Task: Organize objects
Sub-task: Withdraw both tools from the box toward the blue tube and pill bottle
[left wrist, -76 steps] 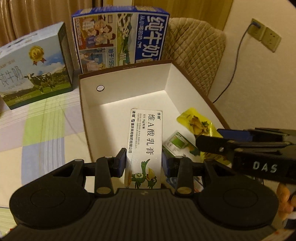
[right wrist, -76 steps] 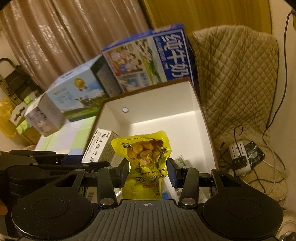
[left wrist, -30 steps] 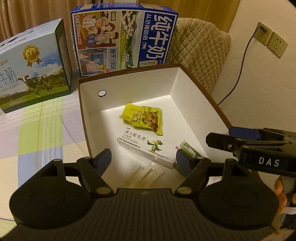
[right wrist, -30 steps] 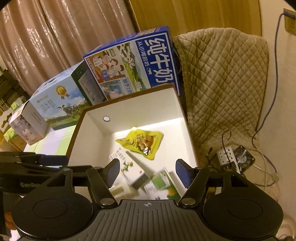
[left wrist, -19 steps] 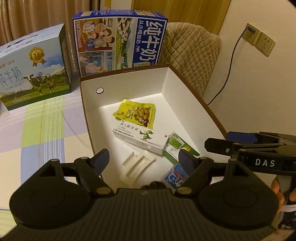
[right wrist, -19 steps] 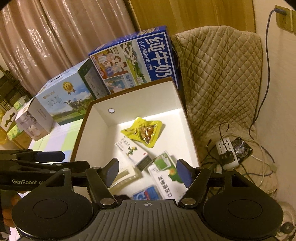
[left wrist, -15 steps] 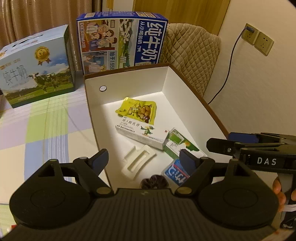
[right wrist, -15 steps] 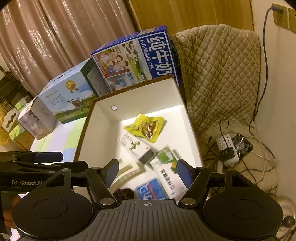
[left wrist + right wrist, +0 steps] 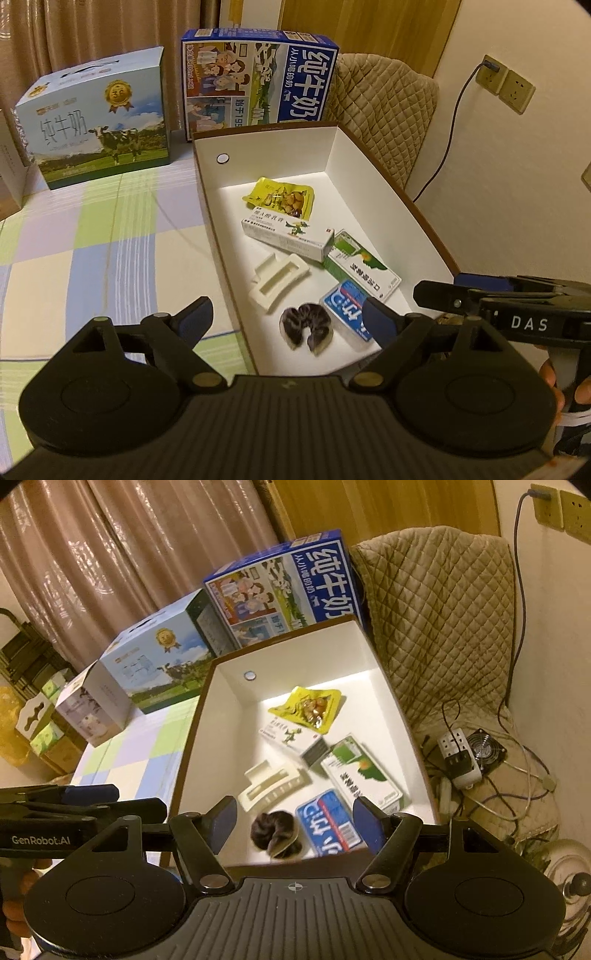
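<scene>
Over box: left gripper [image 9: 286,321] jaws have just been opening, nothing between; right gripper [image 9: 293,821] apart, empty.
Risk: near box [image 9: 388,192] wall snags fingers.

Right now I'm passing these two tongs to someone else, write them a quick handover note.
Left tongs: open, nothing between them; they have just been opening wider.
Right tongs: open, empty.
In the white box: yellow snack pouch, ointment carton, green-and-white box, blue pack, cream hair claw, dark scrunchie.
Done: all six lie loose in the box.
Left: no other loose item in view; look around the table before stopping.
</scene>
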The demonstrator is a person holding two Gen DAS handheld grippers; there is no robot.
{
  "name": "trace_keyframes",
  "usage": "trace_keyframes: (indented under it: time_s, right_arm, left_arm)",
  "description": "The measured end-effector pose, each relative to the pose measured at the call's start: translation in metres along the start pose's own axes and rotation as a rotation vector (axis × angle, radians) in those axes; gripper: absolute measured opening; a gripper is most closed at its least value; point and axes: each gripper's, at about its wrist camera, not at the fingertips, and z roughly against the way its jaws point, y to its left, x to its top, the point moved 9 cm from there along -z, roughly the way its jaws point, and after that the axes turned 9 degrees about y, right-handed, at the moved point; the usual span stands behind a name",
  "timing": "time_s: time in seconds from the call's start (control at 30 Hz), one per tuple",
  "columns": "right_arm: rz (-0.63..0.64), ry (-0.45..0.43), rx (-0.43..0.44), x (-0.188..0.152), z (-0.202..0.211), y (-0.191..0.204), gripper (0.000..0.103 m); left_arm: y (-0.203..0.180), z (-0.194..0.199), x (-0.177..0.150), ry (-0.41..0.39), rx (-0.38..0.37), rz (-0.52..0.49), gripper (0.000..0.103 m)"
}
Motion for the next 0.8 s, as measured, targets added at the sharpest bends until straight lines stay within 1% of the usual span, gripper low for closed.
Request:
trace_keyframes:
  time_s: [0.1,0.33,0.8]
  right_arm:
    - [0.007,0.004,0.007,-0.012,0.003,0.008,0.067]
    - [0.005,0.028,0.024,-0.042,0.006,0.027,0.067]
    - [0.052,0.106,0.049,-0.089,-0.009,0.082,0.067]
  left_arm:
    - [0.003,0.011,-0.012,-0.005,0.001,0.007,0.086]
    - [0.020,0.026,-0.047,0.011,0.006,0.044,0.086]
    - [0.070,0.055,-0.104,0.040,0.038,0.112,0.086]
